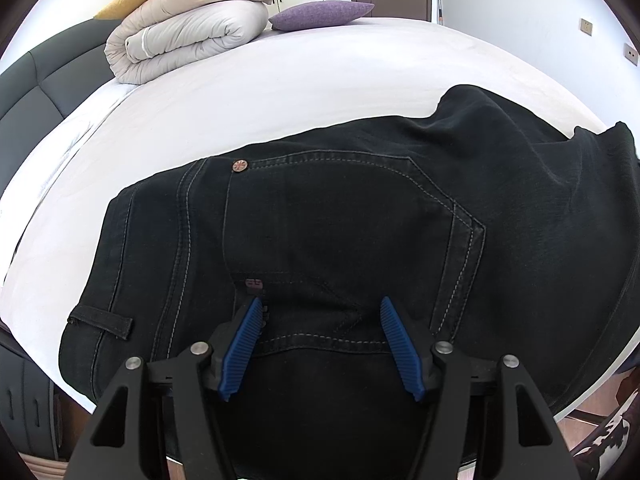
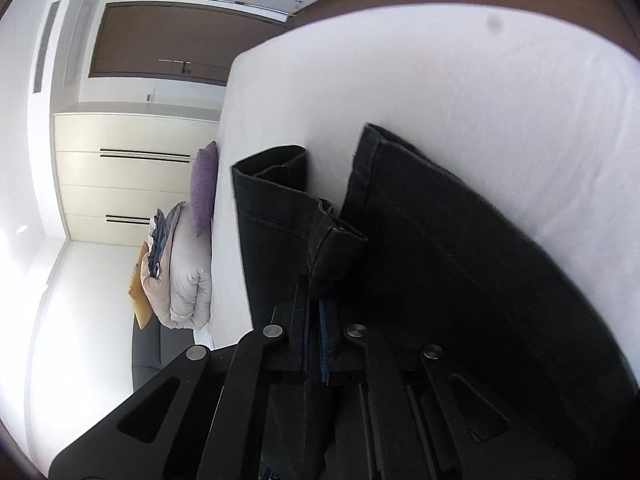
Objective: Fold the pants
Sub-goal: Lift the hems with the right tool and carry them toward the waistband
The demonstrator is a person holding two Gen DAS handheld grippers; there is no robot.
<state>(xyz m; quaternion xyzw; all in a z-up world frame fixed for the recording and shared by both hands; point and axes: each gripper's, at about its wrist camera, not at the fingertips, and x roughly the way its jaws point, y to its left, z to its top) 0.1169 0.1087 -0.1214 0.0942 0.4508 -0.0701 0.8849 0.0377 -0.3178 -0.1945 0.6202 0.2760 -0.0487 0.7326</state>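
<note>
Black jeans [image 1: 344, 216] lie on the white bed [image 1: 280, 92], seat side up, with a back pocket and a copper rivet showing. My left gripper [image 1: 320, 312] is open just above the pocket's lower edge, its blue pads [image 1: 244, 344] spread apart and holding nothing. In the right wrist view, which is rolled on its side, my right gripper [image 2: 316, 304] is shut on the hem end of one pant leg [image 2: 332, 248], lifted off the bed [image 2: 480, 100]. The other leg [image 2: 440, 240] lies flat beside it.
A folded beige duvet [image 1: 188, 36] and a purple cushion [image 1: 320, 14] lie at the far end of the bed; both also show in the right wrist view, the cushion [image 2: 203, 188] next to the duvet [image 2: 188, 276]. A dark padded headboard [image 1: 36, 92] is at left. White wardrobes [image 2: 120, 176] stand beyond.
</note>
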